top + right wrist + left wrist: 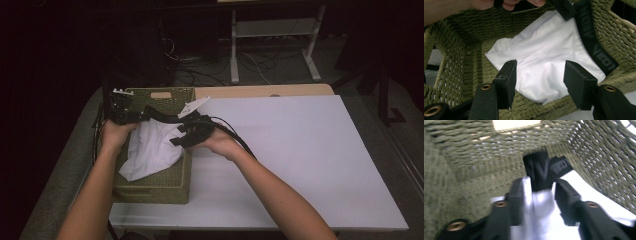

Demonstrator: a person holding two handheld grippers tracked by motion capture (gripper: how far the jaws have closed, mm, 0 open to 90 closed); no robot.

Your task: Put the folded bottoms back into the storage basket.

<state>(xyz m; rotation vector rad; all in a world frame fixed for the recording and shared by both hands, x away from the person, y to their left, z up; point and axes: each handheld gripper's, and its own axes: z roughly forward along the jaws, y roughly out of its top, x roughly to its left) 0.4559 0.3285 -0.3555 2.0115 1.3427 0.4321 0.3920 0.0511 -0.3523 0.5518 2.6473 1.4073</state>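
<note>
Left hand-held gripper pinches the white garment's black waistband; right hand-held gripper, mine, gapes empty. Risk: fabric snagging the woven basket.

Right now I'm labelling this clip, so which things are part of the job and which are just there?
In the job:
- white garment with black waistband
- green woven basket
- left gripper, gripping the garment
- right gripper, jaws apart above the cloth

Just there:
- white board
- metal stand
- floor cables
</note>
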